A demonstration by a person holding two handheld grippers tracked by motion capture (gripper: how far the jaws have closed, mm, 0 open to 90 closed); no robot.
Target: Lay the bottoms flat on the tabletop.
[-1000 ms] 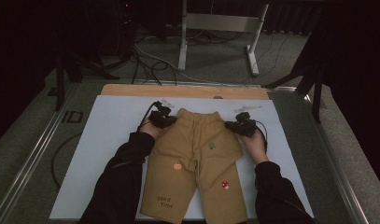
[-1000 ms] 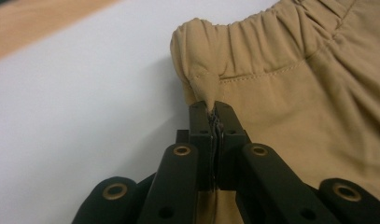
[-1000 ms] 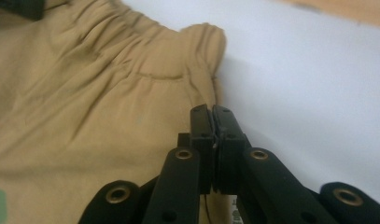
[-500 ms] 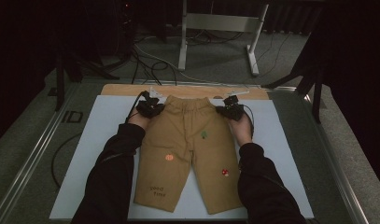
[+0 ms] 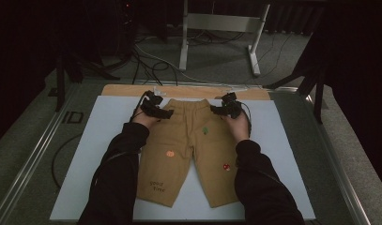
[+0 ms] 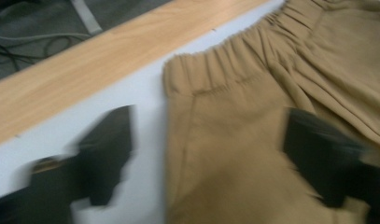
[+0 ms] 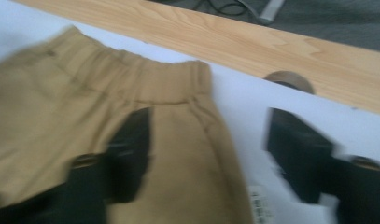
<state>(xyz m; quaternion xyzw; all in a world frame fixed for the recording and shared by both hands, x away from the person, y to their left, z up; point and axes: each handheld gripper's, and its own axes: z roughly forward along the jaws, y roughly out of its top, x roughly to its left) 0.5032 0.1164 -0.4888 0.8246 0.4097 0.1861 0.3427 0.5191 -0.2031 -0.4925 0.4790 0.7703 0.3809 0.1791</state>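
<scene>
White surface (image 5: 109, 122) carries tan shorts (image 5: 188, 150) flat, waistband far, legs toward the person; long axis runs near-to-far. Left gripper (image 5: 156, 108) and right gripper (image 5: 222, 110) sit at the waistband corners.

Left gripper view: jaws have just been opening, now apart astride the shorts' (image 6: 253, 154) edge, gripping nothing.

Right gripper view: likewise apart over the shorts (image 7: 85, 135).

Judged: laying-out done; a fold needs fresh grips.

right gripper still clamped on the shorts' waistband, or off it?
Apart. Right gripper view: the right gripper, its jaws just opened, straddles the shorts' waistband corner, pads wide of the cloth.
</scene>
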